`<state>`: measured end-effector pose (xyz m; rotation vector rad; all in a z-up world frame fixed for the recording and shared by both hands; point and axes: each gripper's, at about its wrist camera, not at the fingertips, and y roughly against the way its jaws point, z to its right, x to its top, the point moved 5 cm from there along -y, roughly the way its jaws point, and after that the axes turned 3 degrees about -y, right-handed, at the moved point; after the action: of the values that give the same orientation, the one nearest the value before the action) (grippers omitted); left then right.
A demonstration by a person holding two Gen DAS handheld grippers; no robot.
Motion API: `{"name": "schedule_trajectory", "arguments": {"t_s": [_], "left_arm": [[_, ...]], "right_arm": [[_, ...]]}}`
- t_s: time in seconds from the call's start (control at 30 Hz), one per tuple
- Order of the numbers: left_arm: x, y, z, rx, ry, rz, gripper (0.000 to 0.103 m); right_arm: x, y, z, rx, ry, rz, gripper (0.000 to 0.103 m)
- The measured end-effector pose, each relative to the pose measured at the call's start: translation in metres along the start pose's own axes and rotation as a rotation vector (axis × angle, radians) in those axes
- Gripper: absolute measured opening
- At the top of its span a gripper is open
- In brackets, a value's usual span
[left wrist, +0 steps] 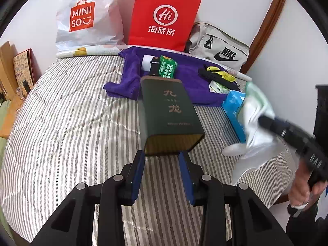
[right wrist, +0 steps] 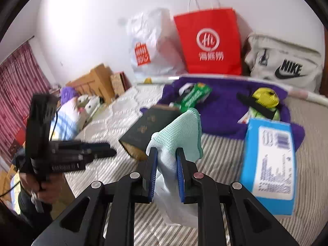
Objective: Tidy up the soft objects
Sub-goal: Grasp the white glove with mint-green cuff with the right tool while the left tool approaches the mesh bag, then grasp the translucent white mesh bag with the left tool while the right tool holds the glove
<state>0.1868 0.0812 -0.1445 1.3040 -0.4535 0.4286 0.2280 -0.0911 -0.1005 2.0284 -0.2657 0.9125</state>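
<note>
My right gripper is shut on a pale green mesh cloth, held above the striped bed; a clear plastic wrapper hangs below the pads. In the left wrist view the same cloth hangs from the right gripper at the right. My left gripper is open with nothing between its blue pads, just short of the near end of a dark green tin lying on the bed. A purple towel is spread behind the tin.
On the towel lie a green packet and a yellow-and-black item. A blue tissue pack sits at its right edge. A red paper bag, a white Miniso bag and a grey Nike bag stand against the wall.
</note>
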Motion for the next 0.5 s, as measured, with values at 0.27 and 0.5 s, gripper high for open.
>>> {"name": "schedule_trajectory", "arguments": {"t_s": [0.27, 0.5], "left_arm": [[-0.011, -0.002, 0.01, -0.022, -0.004, -0.02, 0.033], [-0.02, -0.015, 0.038, -0.063, -0.034, -0.058, 0.033]], "right_arm": [[0.02, 0.036, 0.003, -0.055, 0.025, 0.091, 0.018], [0.006, 0.066, 0.024, -0.095, -0.003, 0.119, 0.018]]}}
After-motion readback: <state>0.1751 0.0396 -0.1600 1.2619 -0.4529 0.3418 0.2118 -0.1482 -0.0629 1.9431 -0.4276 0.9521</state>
